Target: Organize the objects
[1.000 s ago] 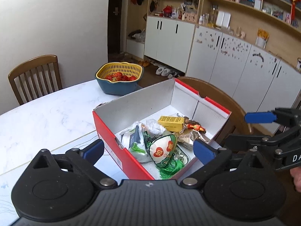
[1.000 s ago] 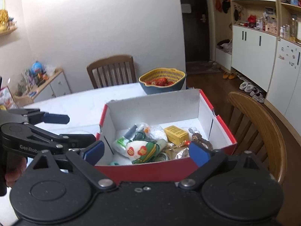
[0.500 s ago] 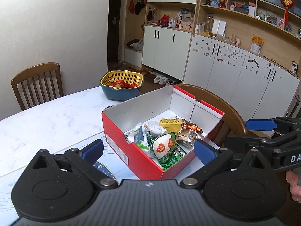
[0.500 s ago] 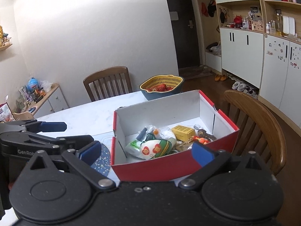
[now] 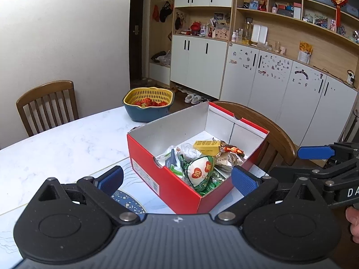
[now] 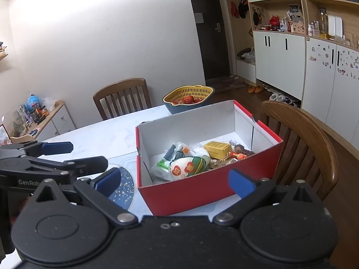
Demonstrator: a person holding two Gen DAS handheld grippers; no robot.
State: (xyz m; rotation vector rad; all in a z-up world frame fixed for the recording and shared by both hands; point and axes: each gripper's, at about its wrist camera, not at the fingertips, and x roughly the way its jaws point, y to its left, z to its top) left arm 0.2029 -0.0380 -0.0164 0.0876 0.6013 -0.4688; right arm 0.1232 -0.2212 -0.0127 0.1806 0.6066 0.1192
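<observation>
Left wrist view: the left gripper (image 5: 177, 178) hangs with its jaws spread wide and nothing between them, above the near corner of a red shoebox (image 5: 170, 179) that sits on the white marble tabletop (image 5: 62, 143). Inside the box, towards 5 o'clock, lies a heap of small things: a yellow carton (image 5: 206, 147), a white-and-green stuffed pouch with red hearts (image 5: 200, 171), a crumpled clear bag (image 5: 186, 150) and an orange trinket (image 5: 233, 149). At 11 o'clock from the box stands a yellow strainer basket in a blue bowl (image 5: 148, 104) holding red fruit. At 3 o'clock the right gripper (image 5: 314, 153) shows at the frame edge, a fingertip (image 5: 353, 220) of the person's hand beneath it.

Right wrist view: the right gripper (image 6: 174, 180) is also parted wide and empty, facing the long red side of the shoebox (image 6: 208, 188). The pouch (image 6: 190, 168) rests against the box's near wall, the yellow carton (image 6: 217, 149) beyond it at 1 o'clock. At 9 o'clock the left gripper (image 6: 56, 154) hovers over the tabletop (image 6: 107, 136), its jaws apart. A wooden chair (image 6: 307, 143) stands just right of the box, at 3 o'clock.
</observation>
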